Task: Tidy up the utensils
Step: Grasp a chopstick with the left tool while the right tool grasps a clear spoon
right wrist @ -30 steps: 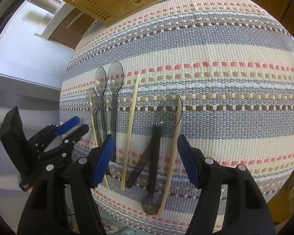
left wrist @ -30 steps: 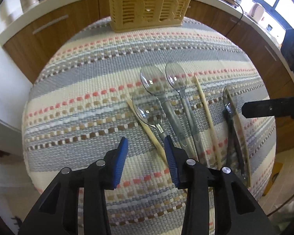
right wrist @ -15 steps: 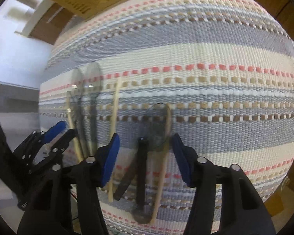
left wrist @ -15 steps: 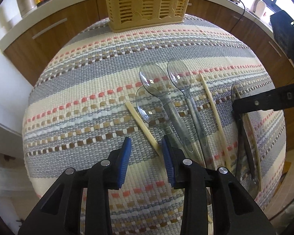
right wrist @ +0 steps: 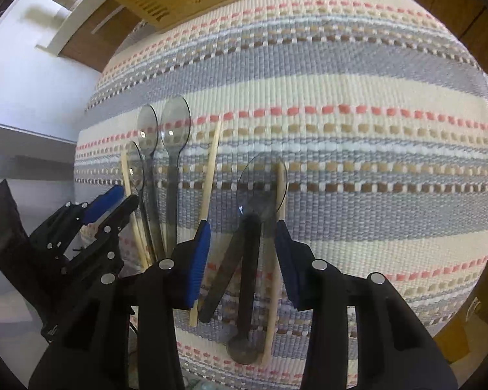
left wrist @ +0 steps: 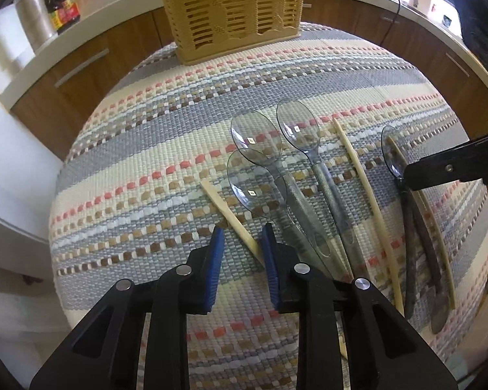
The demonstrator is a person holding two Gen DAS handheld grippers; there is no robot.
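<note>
Across the striped woven mat (left wrist: 153, 149) on my counter, every utensil lies loose; the tan slotted caddy (left wrist: 231, 9) at the far edge has, as far as I can see, taken none from this spread. Three clear spoons (left wrist: 260, 136) lie fanned side by side, handles toward me, with a pale chopstick (left wrist: 361, 175) just beside them. Nearer my right, a grey spoon (right wrist: 260, 182), dark utensils (right wrist: 250, 260) and another chopstick (right wrist: 278, 195) overlap in a cluster. My right tool (right wrist: 240, 250) straddles that cluster, its jaws closing with the handles between them, pads not yet pressing. My left tool (left wrist: 240, 250) is closing around the leftmost chopstick (left wrist: 231, 217), which crosses the gap aslant without being clamped. By my reckoning the sorting has barely begun: nothing lifted, everything left to carry over.
</note>
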